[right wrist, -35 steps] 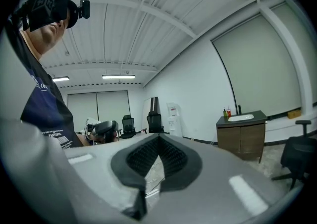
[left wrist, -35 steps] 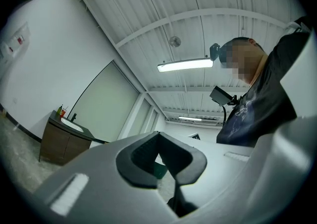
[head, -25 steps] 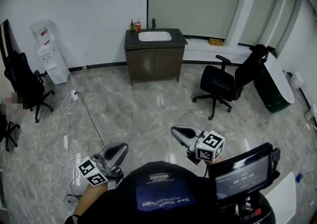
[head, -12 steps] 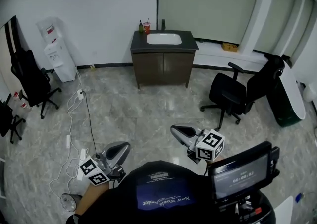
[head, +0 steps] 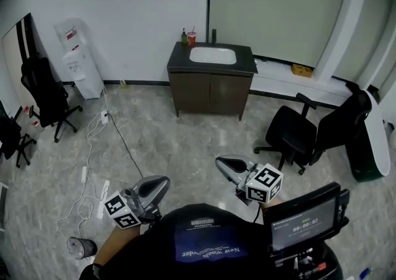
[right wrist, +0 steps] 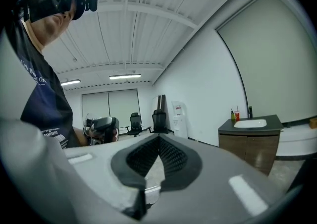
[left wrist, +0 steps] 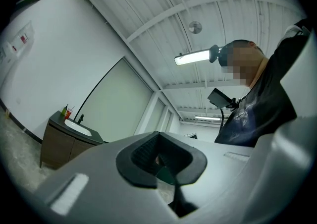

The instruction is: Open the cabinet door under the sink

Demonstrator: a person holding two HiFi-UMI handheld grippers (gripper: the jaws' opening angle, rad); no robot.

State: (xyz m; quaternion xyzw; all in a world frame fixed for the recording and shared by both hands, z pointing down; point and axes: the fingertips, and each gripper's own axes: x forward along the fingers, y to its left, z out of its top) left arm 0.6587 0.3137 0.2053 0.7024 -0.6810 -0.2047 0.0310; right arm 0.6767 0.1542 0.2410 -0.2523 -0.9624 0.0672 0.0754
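The dark brown sink cabinet [head: 211, 93] stands against the far wall, its two doors closed under a white basin [head: 213, 55]. Both grippers are held low in front of the person, well short of it across the marble floor. My left gripper [head: 162, 181] is shut and empty; in the left gripper view the cabinet [left wrist: 58, 144] shows far off at the lower left, beyond the left gripper [left wrist: 158, 134]. My right gripper [head: 219, 161] is shut with nothing in it. Past the right gripper [right wrist: 159, 139], the right gripper view has the cabinet [right wrist: 250, 148] at the right.
A bottle and a red cup [head: 191, 37] stand on the counter. A water dispenser [head: 79, 62] and a black chair [head: 44, 93] are at the left, a white cable [head: 93, 148] trails on the floor, and another black chair [head: 306, 136] stands right of the cabinet.
The person has walked toward the cabinet, which now sits lower and further right in the head view. Both grippers stay shut in front of the body.
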